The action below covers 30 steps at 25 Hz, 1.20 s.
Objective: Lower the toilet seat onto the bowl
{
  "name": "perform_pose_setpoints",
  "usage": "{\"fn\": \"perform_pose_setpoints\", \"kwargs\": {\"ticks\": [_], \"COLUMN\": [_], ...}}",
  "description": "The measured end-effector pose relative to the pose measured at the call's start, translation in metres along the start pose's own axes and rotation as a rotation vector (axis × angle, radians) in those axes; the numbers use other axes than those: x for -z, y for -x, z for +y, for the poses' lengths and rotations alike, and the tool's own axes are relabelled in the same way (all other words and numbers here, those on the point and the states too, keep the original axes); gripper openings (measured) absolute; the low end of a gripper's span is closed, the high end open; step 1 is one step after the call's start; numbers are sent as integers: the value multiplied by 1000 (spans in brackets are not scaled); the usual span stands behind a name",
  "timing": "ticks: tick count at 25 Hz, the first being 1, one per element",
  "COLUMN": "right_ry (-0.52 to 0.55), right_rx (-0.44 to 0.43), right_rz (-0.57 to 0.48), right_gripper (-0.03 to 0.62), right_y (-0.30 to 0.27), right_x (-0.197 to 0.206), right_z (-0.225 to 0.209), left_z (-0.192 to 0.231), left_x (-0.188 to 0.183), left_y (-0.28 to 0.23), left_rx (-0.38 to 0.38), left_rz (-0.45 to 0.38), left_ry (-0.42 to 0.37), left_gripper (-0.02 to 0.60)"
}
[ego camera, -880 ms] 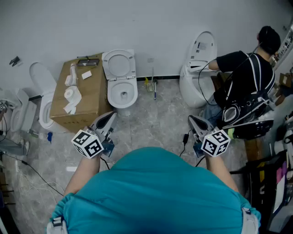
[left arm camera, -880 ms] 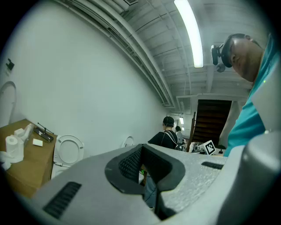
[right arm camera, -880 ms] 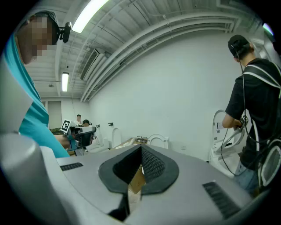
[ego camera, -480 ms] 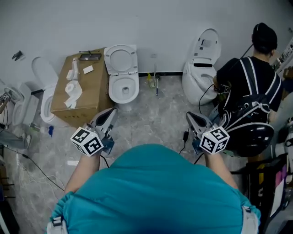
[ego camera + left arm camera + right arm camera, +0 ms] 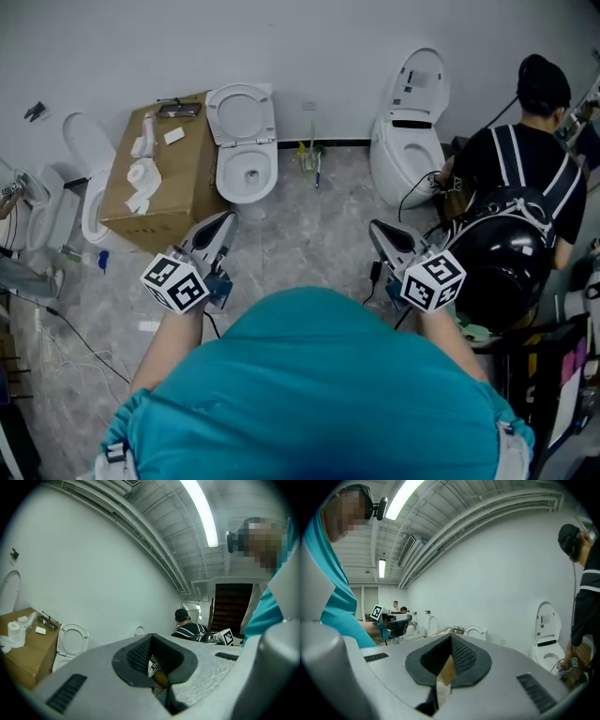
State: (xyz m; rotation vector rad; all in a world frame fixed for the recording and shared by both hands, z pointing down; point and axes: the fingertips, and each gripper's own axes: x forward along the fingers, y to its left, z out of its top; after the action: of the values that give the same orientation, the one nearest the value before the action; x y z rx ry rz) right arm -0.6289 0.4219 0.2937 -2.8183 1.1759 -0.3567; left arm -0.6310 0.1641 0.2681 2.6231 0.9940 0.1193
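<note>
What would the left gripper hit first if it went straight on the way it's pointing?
Probably nothing near. The left gripper, shut and empty, points over the floor just right of the toilet toward the white wall. Depth is unclear; it might graze the raised seat.

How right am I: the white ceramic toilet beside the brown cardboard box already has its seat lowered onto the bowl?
Wrong on the seat: the head view shows the white toilet seat raised upright, off the bowl. The toilet stands beside the brown cardboard box.
</note>
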Motion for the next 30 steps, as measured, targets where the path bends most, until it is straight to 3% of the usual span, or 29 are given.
{"fn": "perform_pose_setpoints", "kwargs": {"ticks": [8,13,17,23,30], "right_ry": [4,-16,-26,-10,-10], "right_rx": [-26,-16,7,71,152], "right_rz": [10,14,27,28,7], "right_gripper": [-3,-3,-3,-3,-3], "right_y": [16,11,-11,-74,-174], "right_x": [3,15,17,5,-39], "right_z": [-27,-41,-52,-72,-106], "left_z": [-34,-29,0,66,171], "left_x": [19,29,26,14,-35], "left_y": [-41,-54,-70,-109,-172], "left_rx": [15,25,40,135,234], "left_rz": [21,39,50,54,71], "left_ry": [8,17,32,41,34], "left_gripper": [3,3,3,3,3]}}
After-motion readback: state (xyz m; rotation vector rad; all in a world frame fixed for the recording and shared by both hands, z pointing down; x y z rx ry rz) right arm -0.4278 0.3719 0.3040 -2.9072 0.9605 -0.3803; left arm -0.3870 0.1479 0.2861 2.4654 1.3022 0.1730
